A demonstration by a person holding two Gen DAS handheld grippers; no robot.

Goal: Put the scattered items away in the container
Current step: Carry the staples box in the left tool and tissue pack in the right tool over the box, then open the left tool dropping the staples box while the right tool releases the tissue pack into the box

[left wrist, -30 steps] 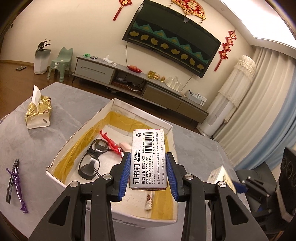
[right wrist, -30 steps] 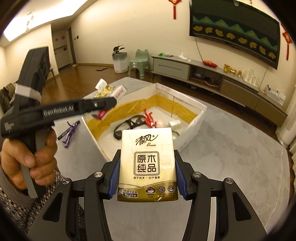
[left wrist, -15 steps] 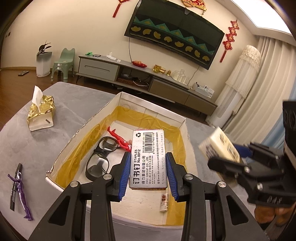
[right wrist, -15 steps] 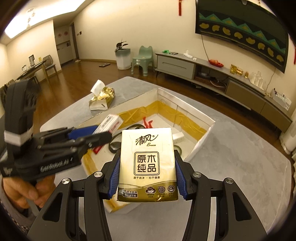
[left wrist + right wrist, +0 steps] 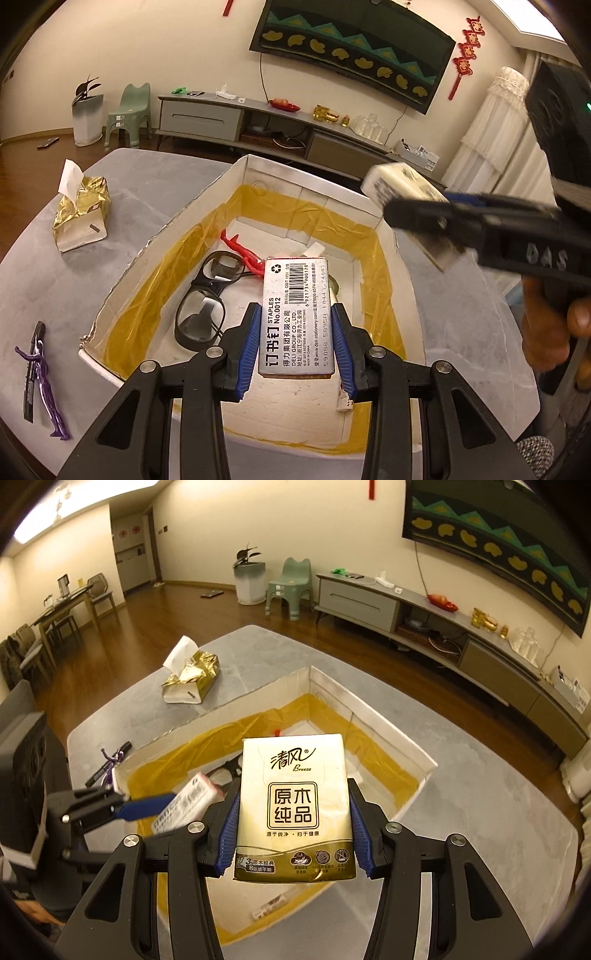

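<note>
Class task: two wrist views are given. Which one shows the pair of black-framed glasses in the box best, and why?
The left wrist view. There the glasses lie in full sight on the floor of the box, both lenses visible. In the right wrist view the tissue pack held by the right gripper hides them; only a sliver of black frame shows.

Both tongs crowd the airspace over the open cardboard box (image 5: 236, 184): the left tongs (image 5: 295, 343), clamped on a staple box (image 5: 297, 314), hang above its near half, while the right tongs (image 5: 293, 834), gripping a tissue packet (image 5: 293, 797), reach in from 2 o'clock in the left wrist view. Inside, black glasses (image 5: 201, 310) and a red clip (image 5: 242, 253) fill the floor from 9 to 11 o'clock; bare floor shows at 12 o'clock along the far wall. Outside, the grey worktop (image 5: 66, 284) lies open between an opened tissue pack (image 5: 81, 212) at 10 o'clock and a purple clip (image 5: 46, 387) beside a black pen (image 5: 32, 373) at 8 o'clock.
</note>
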